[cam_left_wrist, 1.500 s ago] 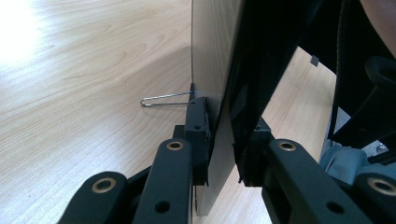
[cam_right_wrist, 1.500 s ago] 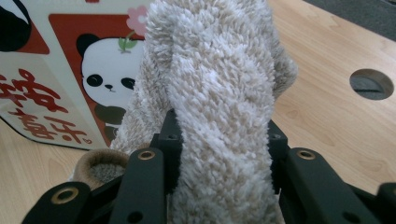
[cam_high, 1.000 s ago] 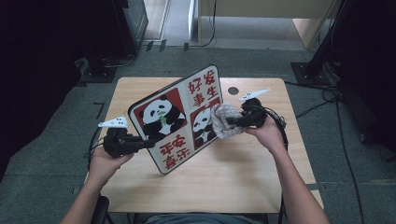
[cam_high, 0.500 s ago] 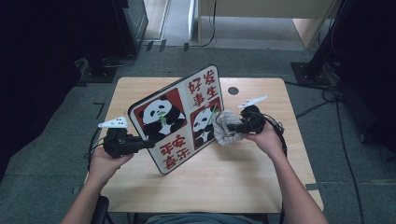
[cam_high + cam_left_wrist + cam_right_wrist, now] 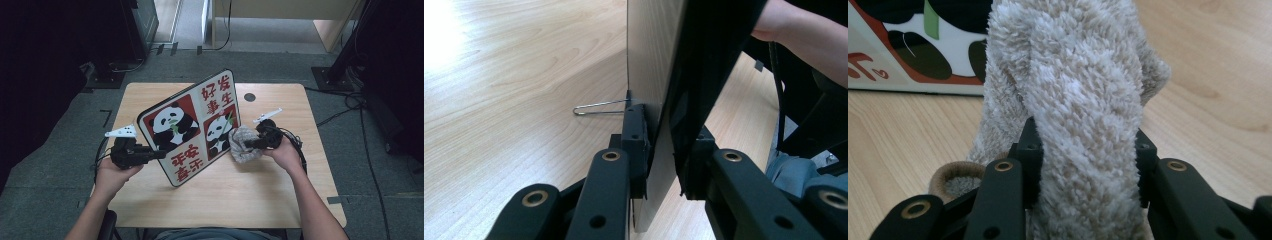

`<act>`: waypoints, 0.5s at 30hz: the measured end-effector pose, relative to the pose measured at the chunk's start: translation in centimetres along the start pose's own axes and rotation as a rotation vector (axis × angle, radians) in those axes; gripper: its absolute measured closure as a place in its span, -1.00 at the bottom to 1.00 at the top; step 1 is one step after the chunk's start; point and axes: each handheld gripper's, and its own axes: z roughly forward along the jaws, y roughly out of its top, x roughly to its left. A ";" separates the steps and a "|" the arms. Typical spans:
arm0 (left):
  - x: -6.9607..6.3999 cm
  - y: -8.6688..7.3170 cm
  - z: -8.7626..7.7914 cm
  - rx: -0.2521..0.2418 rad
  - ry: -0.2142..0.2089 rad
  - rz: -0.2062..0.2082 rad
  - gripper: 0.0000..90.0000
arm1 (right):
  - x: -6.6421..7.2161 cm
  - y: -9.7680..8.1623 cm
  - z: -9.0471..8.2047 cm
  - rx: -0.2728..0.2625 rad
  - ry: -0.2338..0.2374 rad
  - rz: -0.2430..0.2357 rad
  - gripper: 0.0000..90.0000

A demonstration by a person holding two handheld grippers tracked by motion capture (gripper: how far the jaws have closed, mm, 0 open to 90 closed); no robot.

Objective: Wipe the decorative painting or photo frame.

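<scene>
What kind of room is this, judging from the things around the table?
Probably a lab or office workroom, not a home. A small light wooden table with a round cable hole stands on grey carpet, black cables trail over the floor, and dark equipment stands surround it.

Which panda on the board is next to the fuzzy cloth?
The smaller panda on the board's right half; the cloth sits beside it, while the bigger panda is nearer the left claw.
</scene>
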 end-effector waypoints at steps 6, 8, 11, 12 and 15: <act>0.0 0.0 0.0 -0.002 -0.005 -0.002 0.71 | -0.3 -0.7 1.0 0.044 0.008 0.016 0.40; 0.0 -0.1 0.0 -0.003 -0.005 -0.002 0.71 | -0.4 -0.7 1.0 0.043 0.011 0.025 0.40; 0.0 -0.1 0.0 -0.004 -0.005 -0.002 0.71 | -0.4 -0.7 0.9 0.041 0.013 0.023 0.40; 0.1 -0.1 0.0 -0.004 -0.005 -0.002 0.71 | -0.4 -0.7 0.7 0.035 0.018 0.024 0.41; 0.0 -0.1 0.0 -0.003 -0.005 -0.002 0.71 | -0.4 -0.6 0.4 0.028 0.021 0.021 0.41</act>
